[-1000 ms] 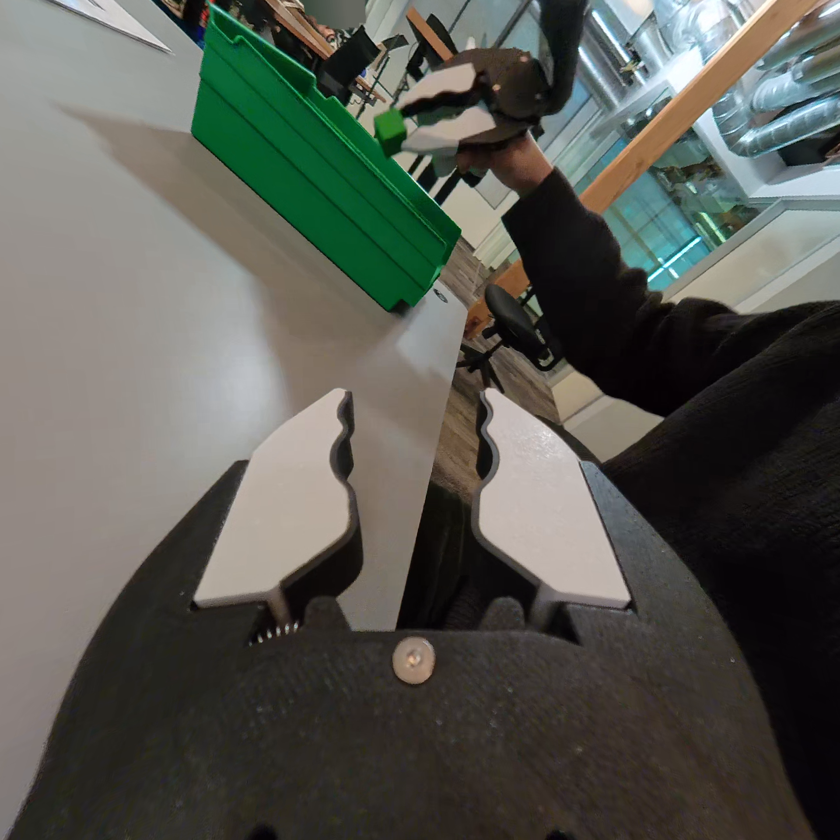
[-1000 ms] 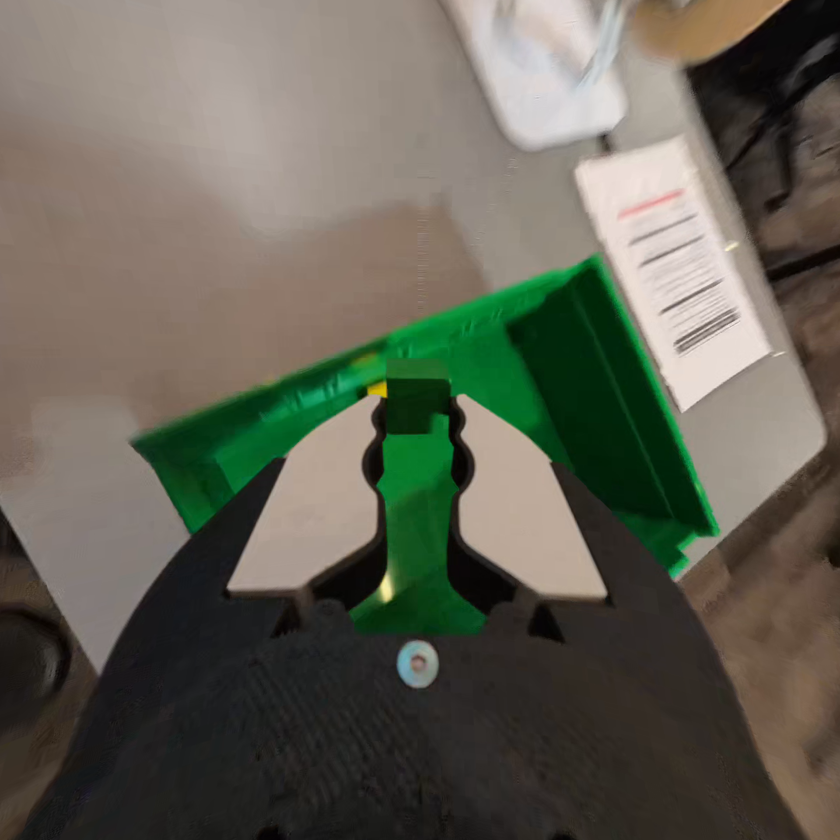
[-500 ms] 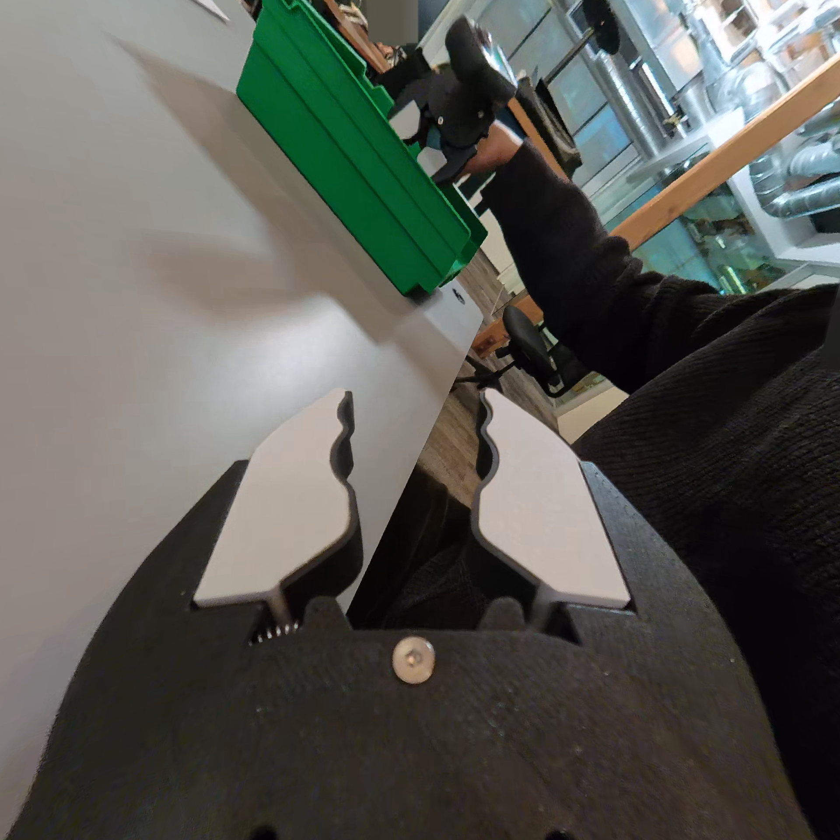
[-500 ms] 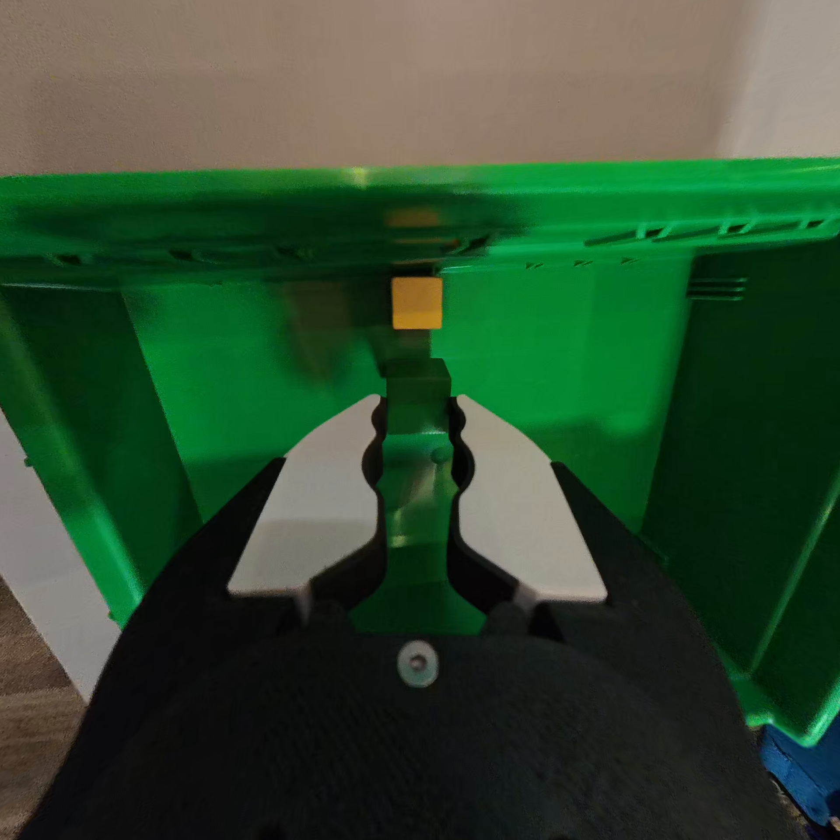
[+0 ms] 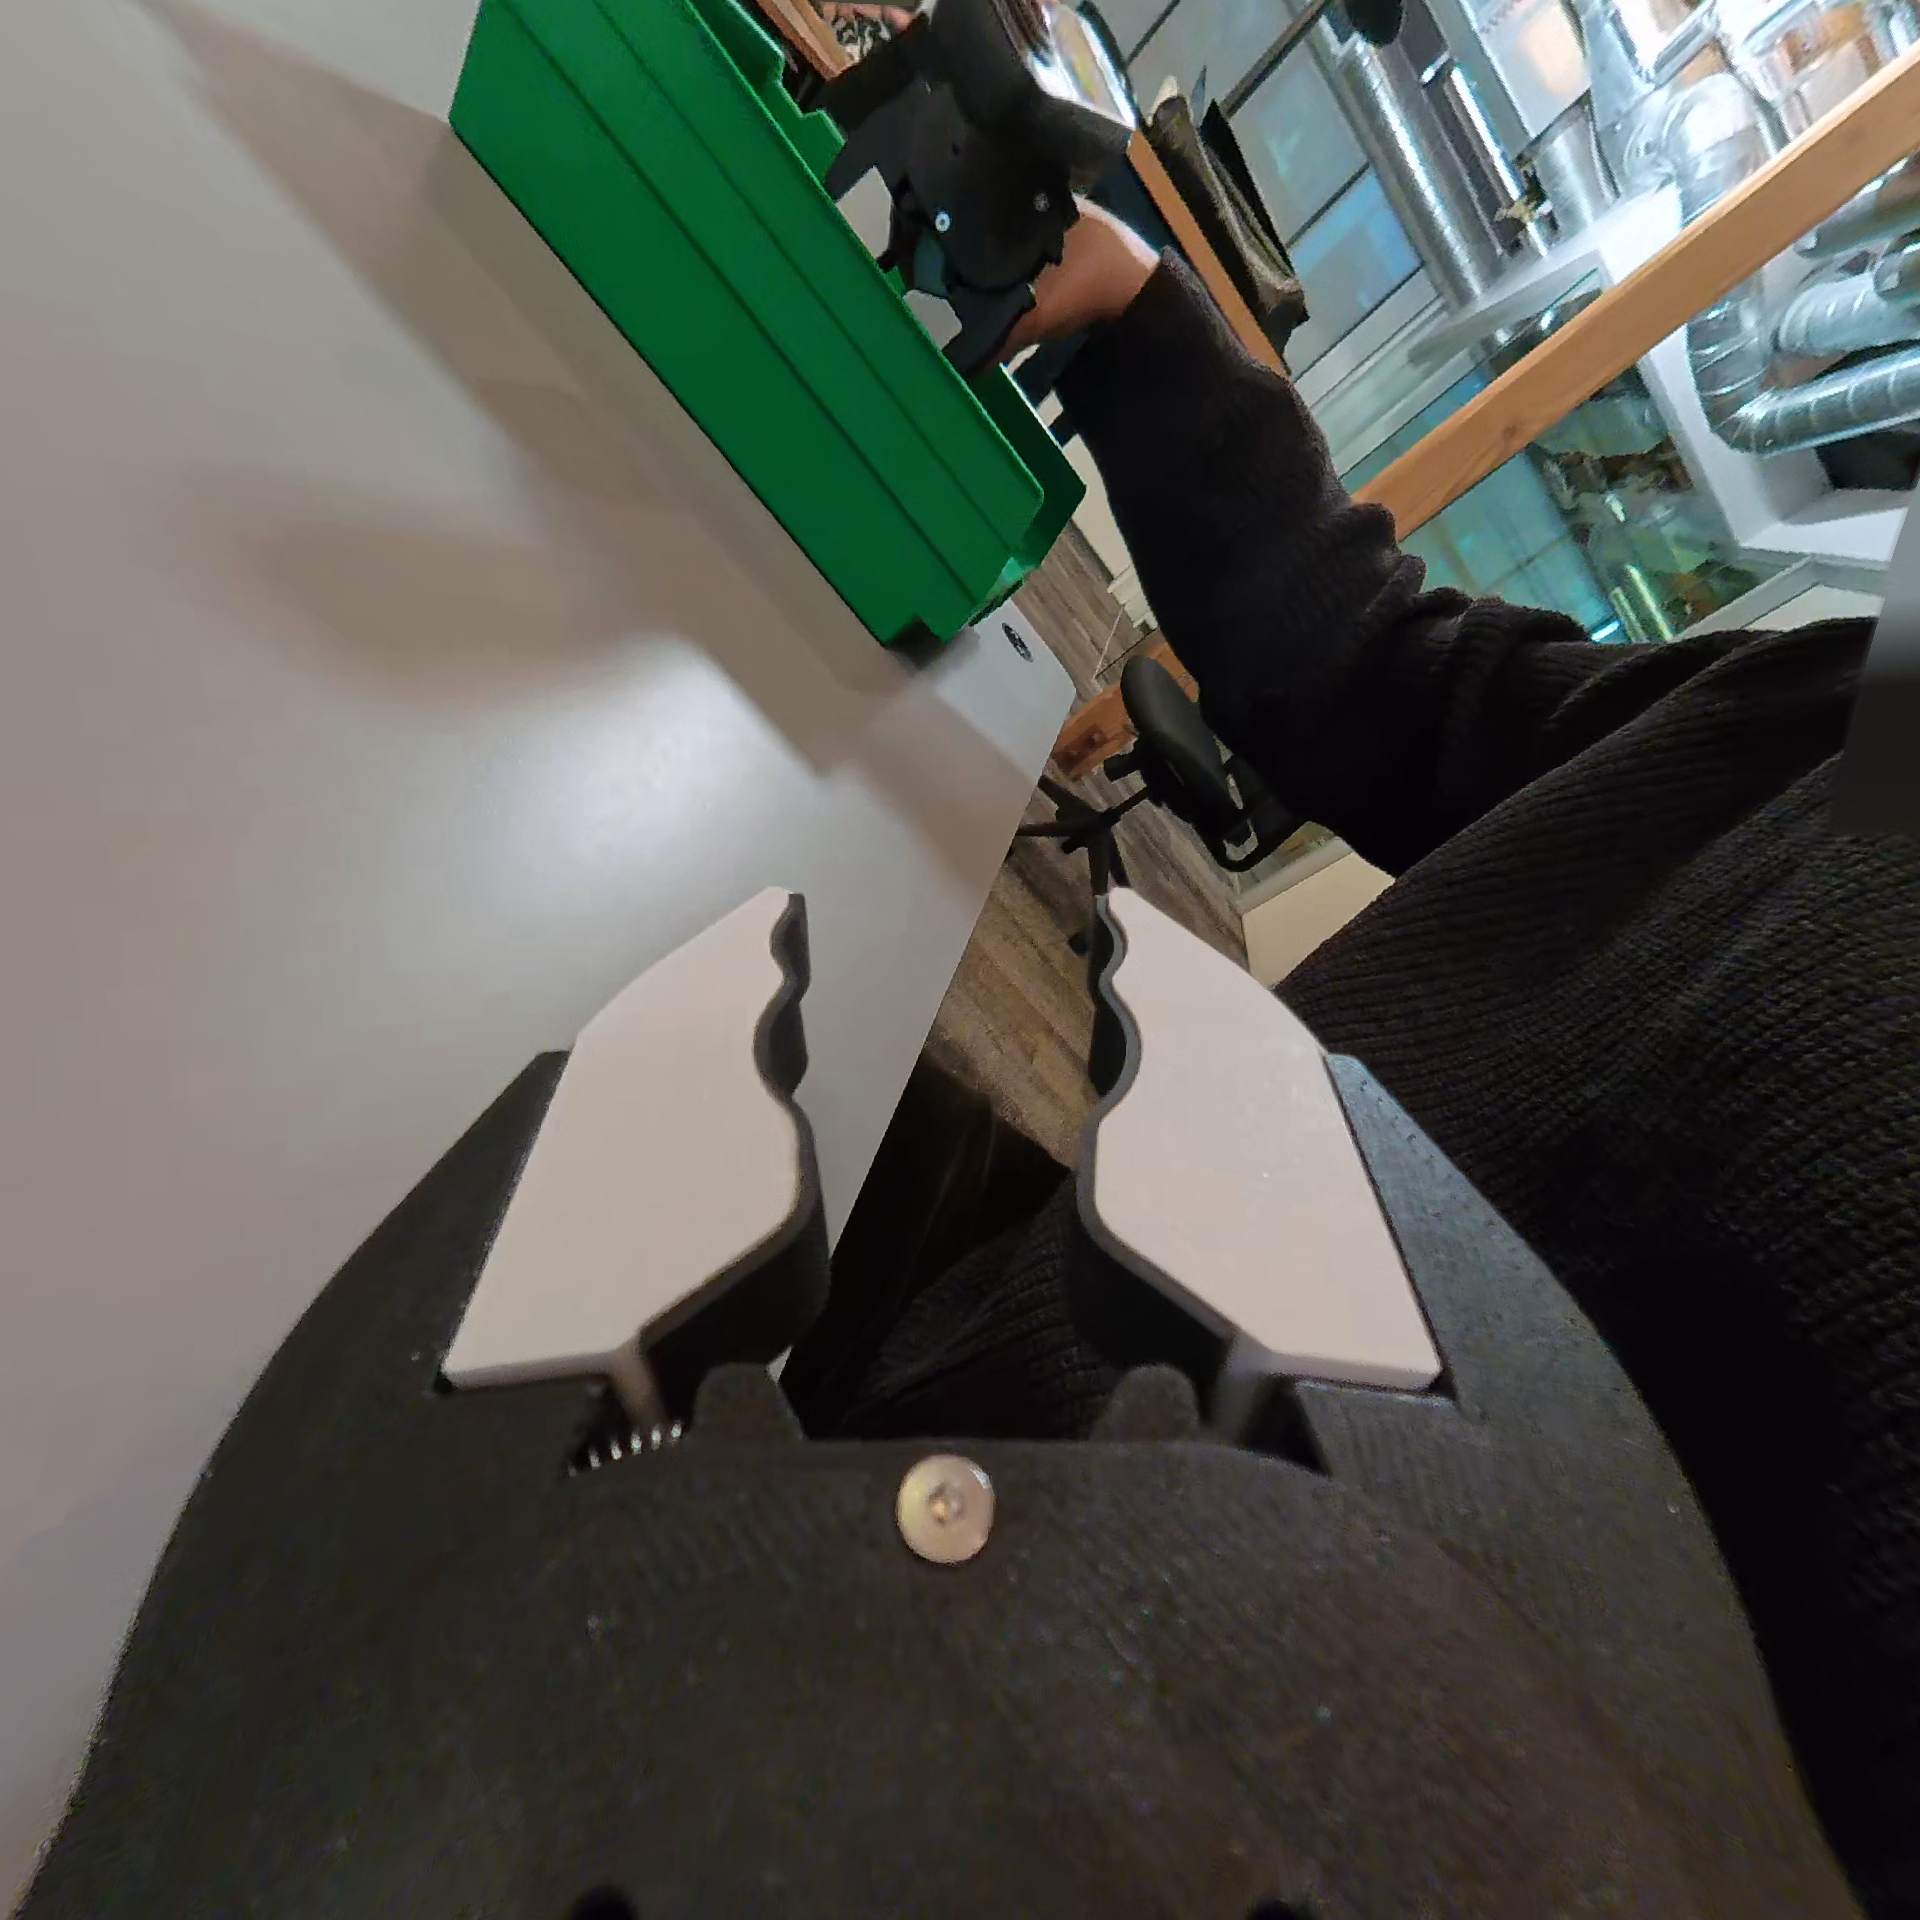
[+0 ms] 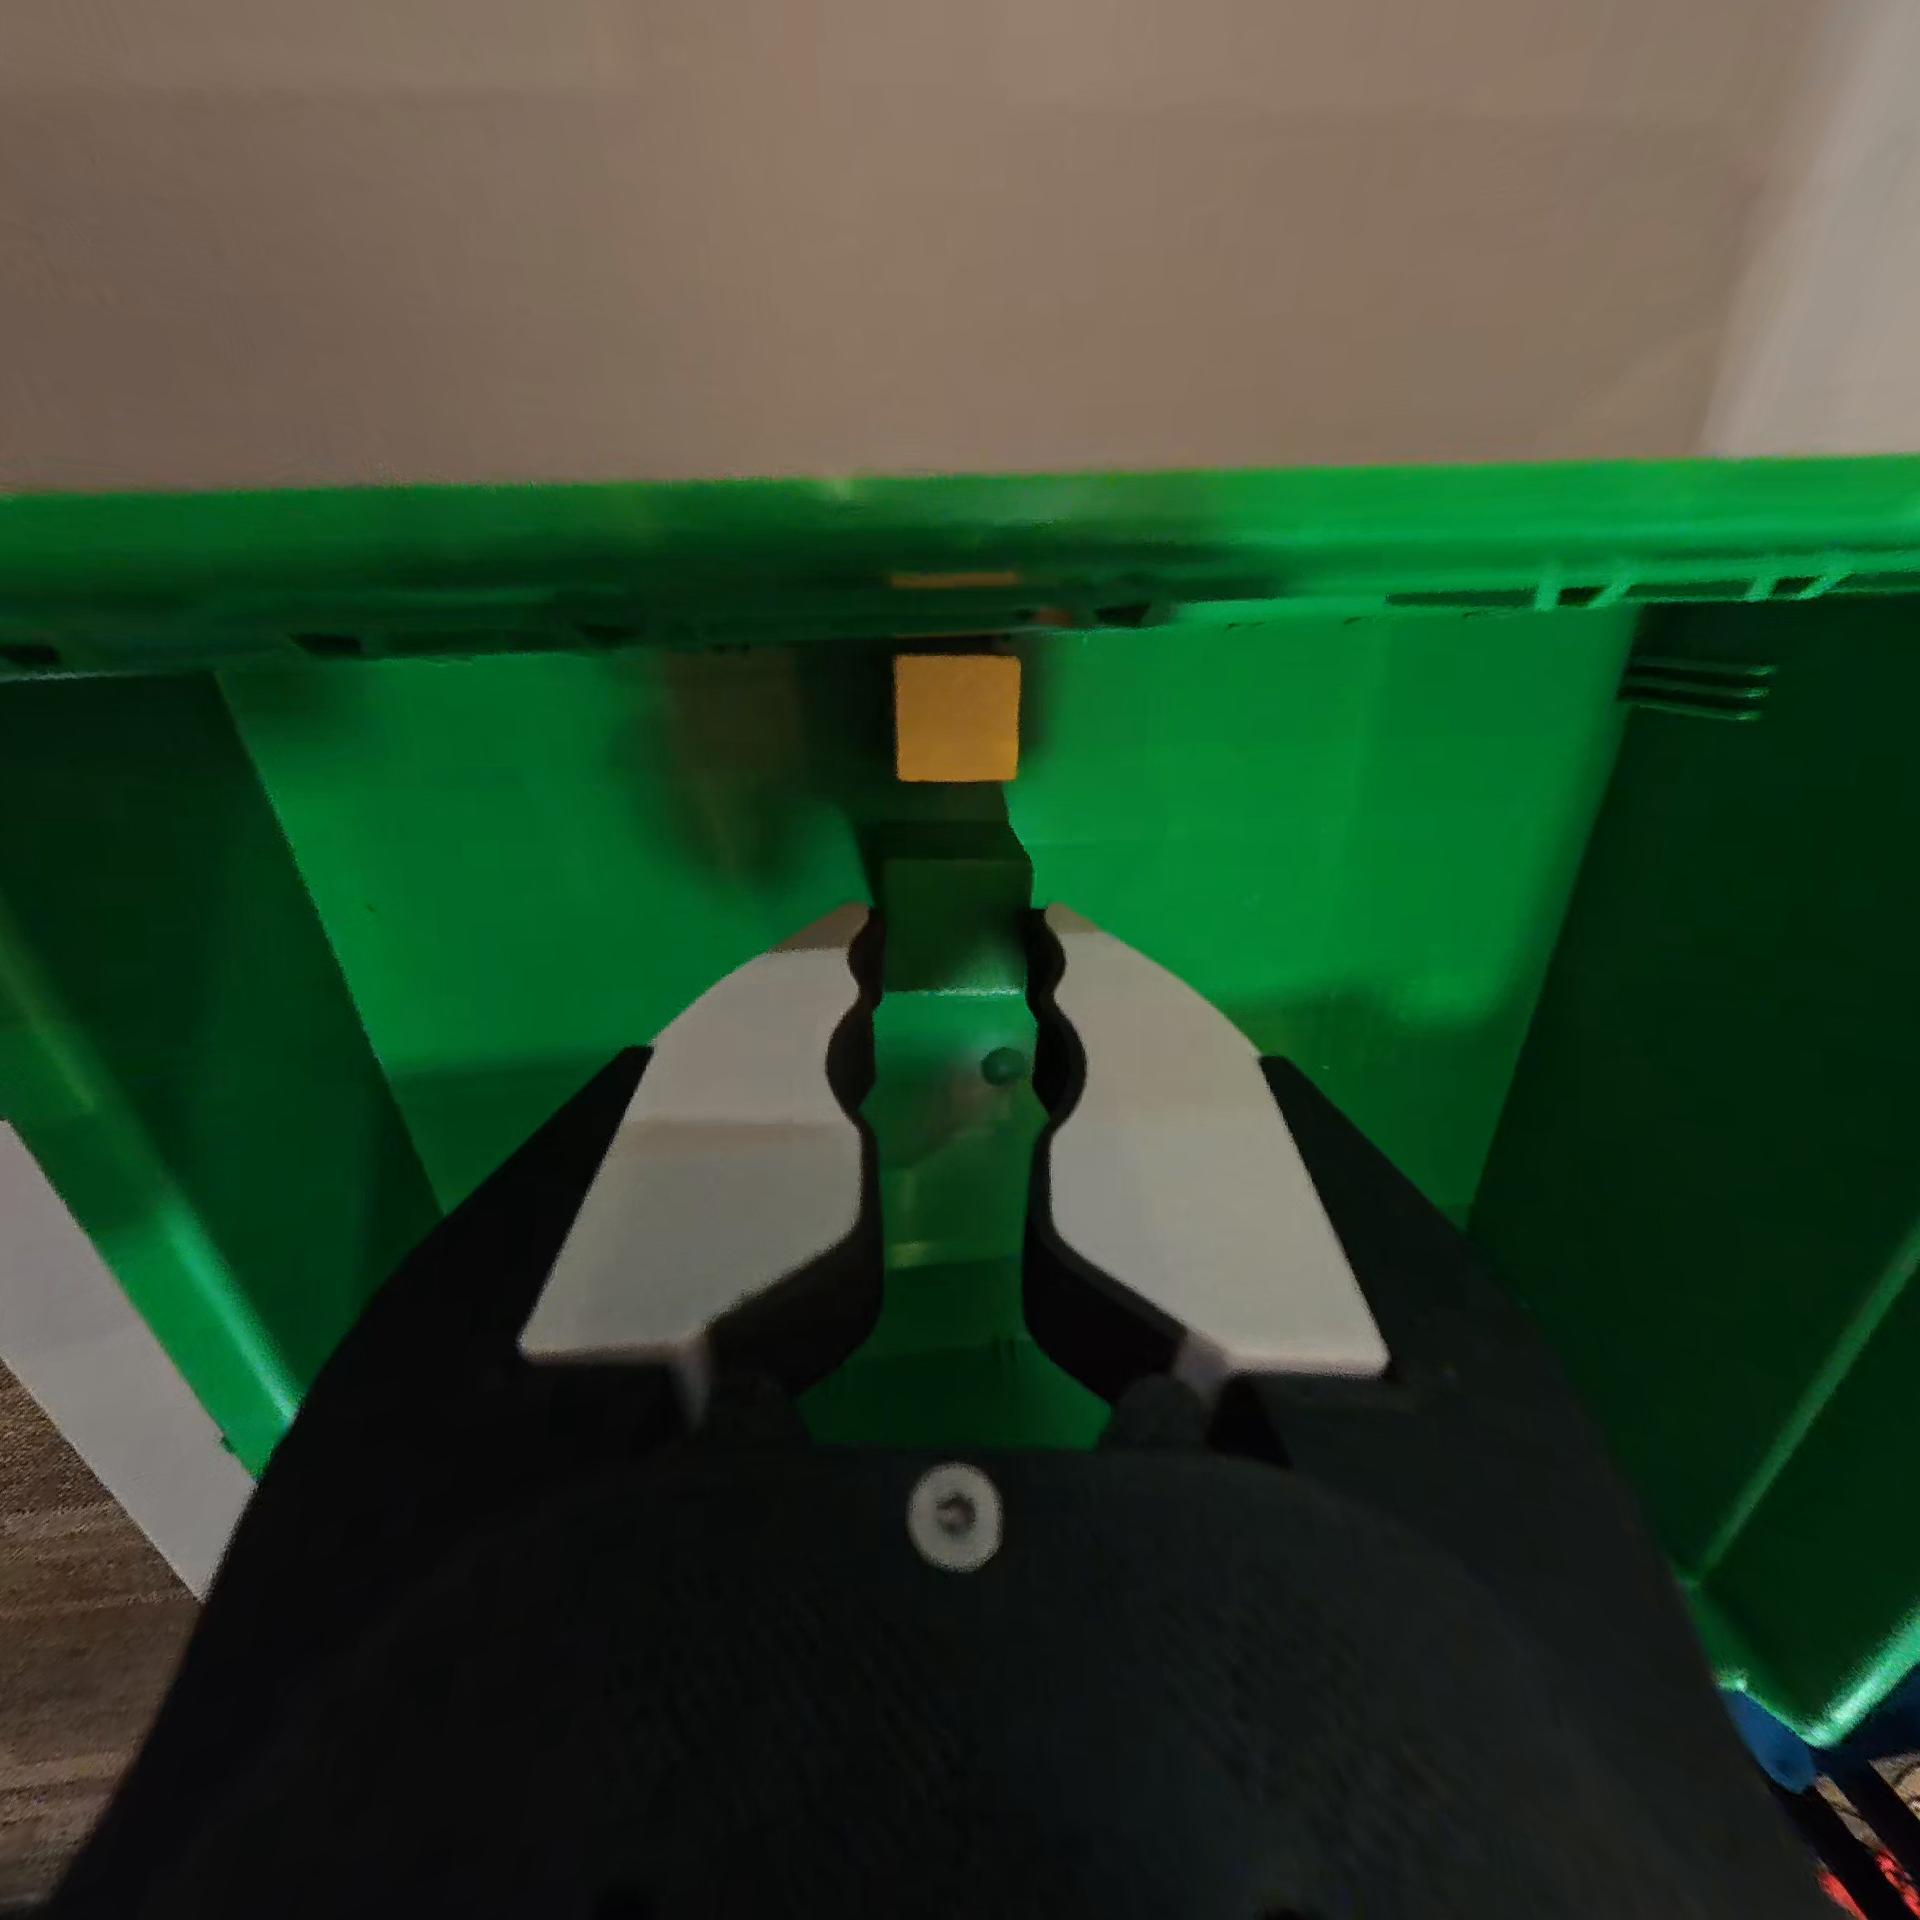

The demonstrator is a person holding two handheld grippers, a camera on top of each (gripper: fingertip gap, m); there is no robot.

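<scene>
Jaws around small green cube (image 6: 954, 920)

- Left cam looks bright; soft glare and fuzzy shadows lie on my grey table (image 5: 312, 831).
- Right cam is dim inside the green bin (image 6: 1299, 883), its rim smeared with blur.
- Both fisheye views bend edges.
</scene>
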